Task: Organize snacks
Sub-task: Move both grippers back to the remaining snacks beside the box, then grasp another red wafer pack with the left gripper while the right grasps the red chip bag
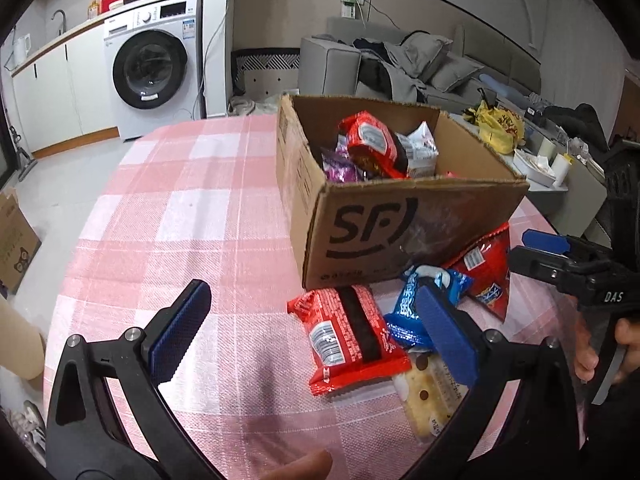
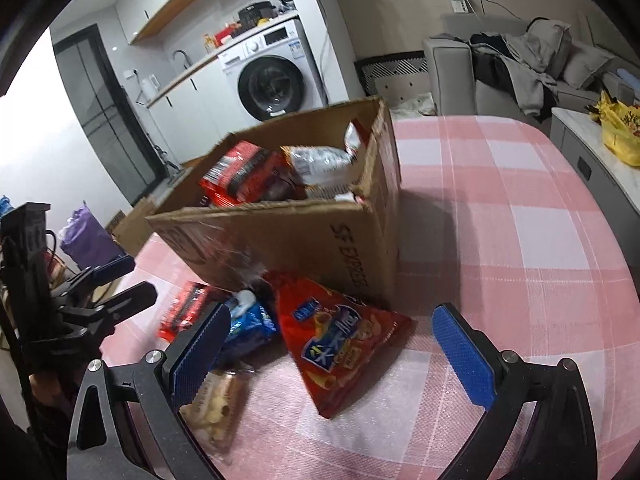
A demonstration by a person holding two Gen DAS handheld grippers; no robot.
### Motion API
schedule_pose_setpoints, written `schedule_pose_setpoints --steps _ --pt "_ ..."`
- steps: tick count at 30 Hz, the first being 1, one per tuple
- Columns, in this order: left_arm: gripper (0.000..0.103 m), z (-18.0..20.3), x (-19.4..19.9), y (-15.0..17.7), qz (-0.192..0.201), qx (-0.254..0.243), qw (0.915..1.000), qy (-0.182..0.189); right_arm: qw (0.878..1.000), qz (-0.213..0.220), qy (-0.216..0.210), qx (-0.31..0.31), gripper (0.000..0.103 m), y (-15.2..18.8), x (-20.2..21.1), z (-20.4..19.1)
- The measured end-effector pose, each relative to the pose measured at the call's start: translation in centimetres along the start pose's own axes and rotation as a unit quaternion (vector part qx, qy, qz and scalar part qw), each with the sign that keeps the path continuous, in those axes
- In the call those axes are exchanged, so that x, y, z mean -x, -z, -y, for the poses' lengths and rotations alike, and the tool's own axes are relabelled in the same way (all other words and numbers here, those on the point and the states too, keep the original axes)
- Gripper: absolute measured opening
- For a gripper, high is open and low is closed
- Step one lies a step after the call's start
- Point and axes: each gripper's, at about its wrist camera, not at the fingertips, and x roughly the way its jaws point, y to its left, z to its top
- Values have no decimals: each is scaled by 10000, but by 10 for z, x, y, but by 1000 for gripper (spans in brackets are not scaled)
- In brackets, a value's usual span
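**Four packets left to box**

The red chip bag (image 2: 340,340) lies on the table just in front of the cardboard box (image 2: 304,236), between the right gripper's (image 2: 340,356) spread fingers. Next, I judge: close on it, lift it in. The left gripper (image 1: 316,332) is released, empty.

Home: washing machine (image 1: 154,66), sofa (image 1: 404,60)

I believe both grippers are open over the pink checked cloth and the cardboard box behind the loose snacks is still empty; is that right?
Not quite: the cardboard box is not empty. The left wrist view shows a red packet and other packets already inside it. The rest holds: the left gripper and right gripper are both open over the pink checked cloth, with loose snacks in front of the box.
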Motion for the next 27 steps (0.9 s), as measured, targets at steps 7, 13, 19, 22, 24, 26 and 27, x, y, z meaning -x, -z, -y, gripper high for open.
schedule_pose_setpoints --steps 7,13,19,22,24,26,27 --pt "102 -3 -16 5 -180 -5 9998 -49 9997 -147 215 -16 103 5 -17 4" --pt "102 -9 -27 9 -295 88 9995 -68 9985 -241 484 1 103 5 -27 9" --pt "102 -12 -37 12 -361 68 9992 -151 9970 -343 690 65 103 6 -33 15" --pt "102 -15 -41 11 -346 88 9991 -227 9967 -382 720 15 103 6 -35 20" --pt "102 -17 -43 11 -351 138 9991 -188 9969 -383 691 -17 103 5 -36 22" --pt "102 -17 -45 12 -381 132 9990 -173 9973 -344 647 -16 103 6 -35 21" --pt "102 -17 -47 12 -400 119 9990 -178 9974 -346 635 -6 103 7 -36 20"
